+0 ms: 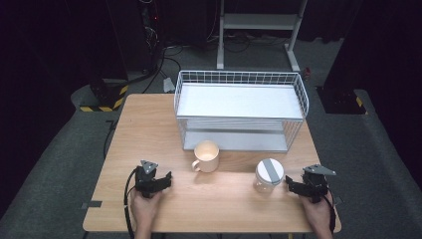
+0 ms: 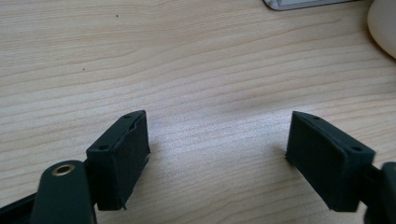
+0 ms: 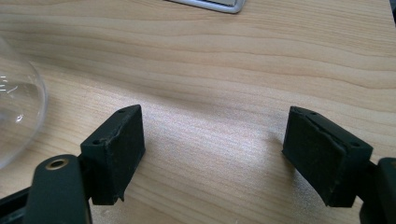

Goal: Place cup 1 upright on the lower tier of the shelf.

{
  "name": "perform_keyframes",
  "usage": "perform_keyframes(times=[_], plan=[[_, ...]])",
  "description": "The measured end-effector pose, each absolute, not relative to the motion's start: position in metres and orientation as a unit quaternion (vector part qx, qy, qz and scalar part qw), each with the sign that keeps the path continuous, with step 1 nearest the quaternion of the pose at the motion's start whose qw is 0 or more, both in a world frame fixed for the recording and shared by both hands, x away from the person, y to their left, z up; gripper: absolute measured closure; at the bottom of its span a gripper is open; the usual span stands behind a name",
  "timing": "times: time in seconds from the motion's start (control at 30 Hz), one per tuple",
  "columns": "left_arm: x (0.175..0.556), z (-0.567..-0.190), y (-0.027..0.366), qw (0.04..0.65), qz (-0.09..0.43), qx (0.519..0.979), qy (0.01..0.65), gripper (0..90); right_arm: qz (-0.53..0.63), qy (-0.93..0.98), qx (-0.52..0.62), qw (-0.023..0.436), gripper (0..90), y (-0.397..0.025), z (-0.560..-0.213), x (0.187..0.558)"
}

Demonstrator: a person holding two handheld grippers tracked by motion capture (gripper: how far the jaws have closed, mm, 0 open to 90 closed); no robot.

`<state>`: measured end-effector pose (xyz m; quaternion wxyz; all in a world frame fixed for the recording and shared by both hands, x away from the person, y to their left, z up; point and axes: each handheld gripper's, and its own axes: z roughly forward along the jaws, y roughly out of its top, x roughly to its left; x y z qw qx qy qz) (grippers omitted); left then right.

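A cream mug (image 1: pixel 206 156) stands on the wooden table (image 1: pixel 149 129) in front of the white wire rack (image 1: pixel 241 107). To its right is a clear glass jar (image 1: pixel 268 175) with a grey lid. My left gripper (image 1: pixel 166 179) rests near the front left, a hand's width left of the mug. It is open (image 2: pixel 219 126) over bare wood, and the mug's edge (image 2: pixel 384 25) is at the upper right. My right gripper (image 1: pixel 289 185) sits just right of the jar. It is open (image 3: pixel 215 116) with nothing between its jaws, and the jar's curved glass (image 3: pixel 16 102) is close on the left.
The two-tier wire rack takes up the back middle of the table; its base edge (image 2: pixel 303 3) (image 3: pixel 212 4) lies ahead of both grippers. Beyond the table are a dark floor, cables and a metal stand (image 1: pixel 259 30). Bare wood lies between the two grippers at the front.
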<state>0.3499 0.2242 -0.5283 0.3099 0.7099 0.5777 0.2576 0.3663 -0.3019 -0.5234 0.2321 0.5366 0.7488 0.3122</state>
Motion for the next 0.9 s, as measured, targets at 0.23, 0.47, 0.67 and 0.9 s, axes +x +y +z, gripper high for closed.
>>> perform_keyframes(times=[0.23, 0.47, 0.67, 0.9], plan=[[0.3500, -0.5283, 0.2242, 0.310, 0.257, 0.710, 0.578, 21.0, 0.312, 0.748, 0.537, 0.233, 20.5, -0.3019, -0.5234, 0.3661], [0.3500, -0.5283, 0.2242, 0.310, 0.258, 0.710, 0.578, 21.0, 0.313, 0.749, 0.536, 0.232, 20.6, -0.3023, -0.5234, 0.3662], [0.3500, -0.5283, 0.2241, 0.310, 0.258, 0.710, 0.577, 21.0, 0.313, 0.750, 0.535, 0.232, 20.8, -0.3025, -0.5232, 0.3657], [0.3501, -0.5283, 0.2243, 0.310, 0.258, 0.710, 0.577, 21.0, 0.315, 0.752, 0.533, 0.227, 19.1, -0.3038, -0.5232, 0.3636]])
